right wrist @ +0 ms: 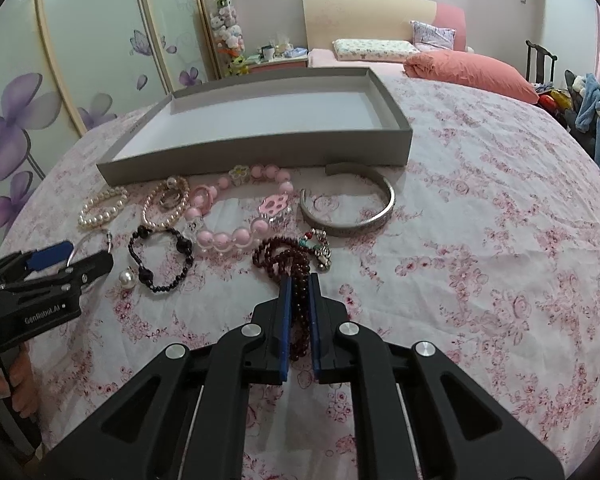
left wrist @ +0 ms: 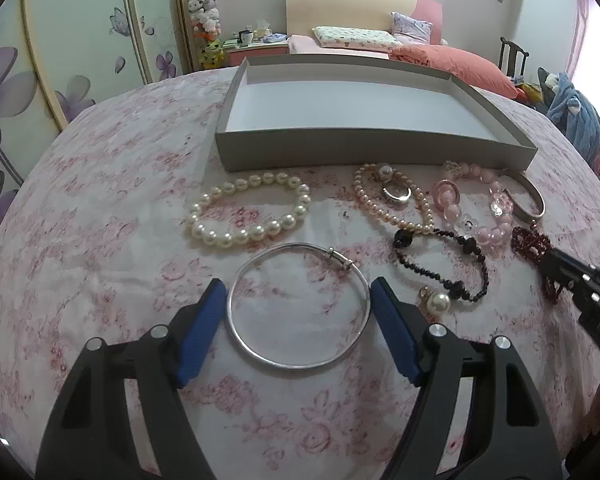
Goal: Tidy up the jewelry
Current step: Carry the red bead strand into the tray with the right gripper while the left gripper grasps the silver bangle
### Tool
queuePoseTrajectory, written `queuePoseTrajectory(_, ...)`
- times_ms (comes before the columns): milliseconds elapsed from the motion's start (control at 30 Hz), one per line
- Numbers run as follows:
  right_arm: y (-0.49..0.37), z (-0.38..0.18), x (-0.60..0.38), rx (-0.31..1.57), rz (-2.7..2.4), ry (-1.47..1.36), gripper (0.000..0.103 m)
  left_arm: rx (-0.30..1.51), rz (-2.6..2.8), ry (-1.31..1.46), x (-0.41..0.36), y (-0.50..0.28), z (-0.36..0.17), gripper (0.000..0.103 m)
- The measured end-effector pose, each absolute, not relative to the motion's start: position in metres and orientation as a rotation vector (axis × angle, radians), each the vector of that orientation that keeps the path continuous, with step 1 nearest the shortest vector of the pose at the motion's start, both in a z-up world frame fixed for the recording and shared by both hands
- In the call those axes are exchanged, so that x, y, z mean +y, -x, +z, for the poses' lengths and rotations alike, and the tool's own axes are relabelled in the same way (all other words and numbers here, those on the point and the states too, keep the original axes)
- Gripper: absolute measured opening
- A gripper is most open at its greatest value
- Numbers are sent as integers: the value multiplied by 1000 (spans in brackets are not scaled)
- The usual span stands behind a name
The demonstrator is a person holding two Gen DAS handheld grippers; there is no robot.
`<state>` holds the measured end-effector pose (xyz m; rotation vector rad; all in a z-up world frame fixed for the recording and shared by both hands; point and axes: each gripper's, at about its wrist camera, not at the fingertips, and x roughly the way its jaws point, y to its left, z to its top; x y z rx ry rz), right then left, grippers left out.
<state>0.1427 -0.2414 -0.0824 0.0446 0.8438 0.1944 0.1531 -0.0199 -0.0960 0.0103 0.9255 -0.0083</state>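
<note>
The thin silver hoop bangle with a small clasp (left wrist: pixel 299 305) lies flat on the pink-flowered bedspread (left wrist: pixel 100 240), directly ahead of the left gripper (left wrist: pixel 299 308) and between its two blue-padded fingers (left wrist: pixel 204 316). The hoop spans almost the whole gap: each pad stands just outside the rim, close to it, and no firm press shows, so the jaws read as fairly wide with the bangle bracketed, not yet clamped. Being round, it has no long axis; the clasp sits on the far side, away from the gripper, so a squeeze across the middle would probably meet bare wire on both sides.

The left hand is plainly the nearer one to this bangle. To its right, the right gripper (right wrist: pixel 299 280) is nearly closed, its pads pinching the dark red beaded bracelet (right wrist: pixel 288 260), whose loops trail forward from the fingertips on the cloth.

Beyond both grippers, past the other bracelets, stands the shallow grey cardboard tray (left wrist: pixel 372 148), likely the destination.
</note>
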Motion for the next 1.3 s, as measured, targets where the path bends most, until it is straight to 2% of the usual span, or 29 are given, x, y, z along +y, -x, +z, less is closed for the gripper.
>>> queuePoseTrajectory(367, -134, -60, -243, 750, 215, -61, 5, 867, -24, 51, -6, -135, -85, 72)
queuePoseTrajectory(833, -119, -11, -242, 542, 258, -66, 5, 636, -4, 23, -11, -108, -34, 72)
queuePoseTrajectory(1300, -150, 42, -239, 372, 243, -56, 5, 472, -44, -11, -29, -145, 19, 72)
